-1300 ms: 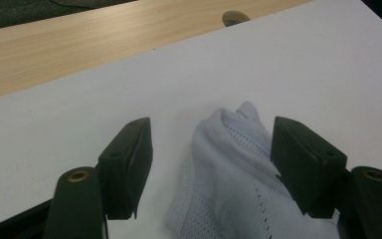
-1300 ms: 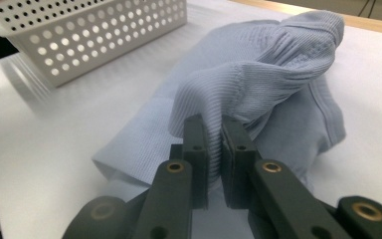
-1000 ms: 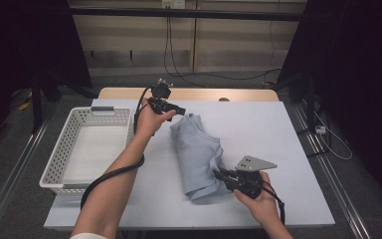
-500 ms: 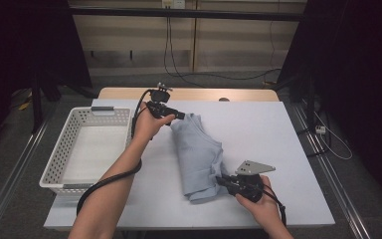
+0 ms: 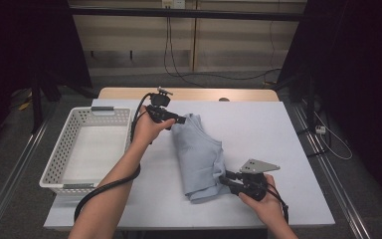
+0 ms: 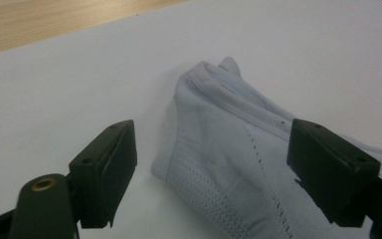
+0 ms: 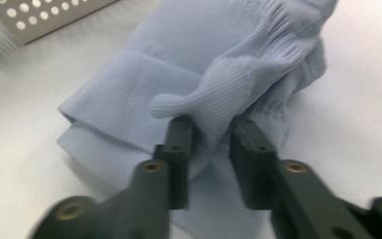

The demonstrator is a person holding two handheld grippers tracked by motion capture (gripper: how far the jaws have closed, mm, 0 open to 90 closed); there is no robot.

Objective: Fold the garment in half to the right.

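Right gripper view: the right claw has just been opening, its jaws parted around a ridge of the folded blue garment, seemingly releasing it onto the worktop; the left claw has likewise been widening and stands apart over the collar end.

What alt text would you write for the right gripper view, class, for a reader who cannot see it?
The right gripper has a bunched fold of a pale blue shirt between its slightly parted black jaws, on a white table. A white basket shows at the top left corner.

The right gripper, its jaws just opening, has a ridge of the light blue garment between them.
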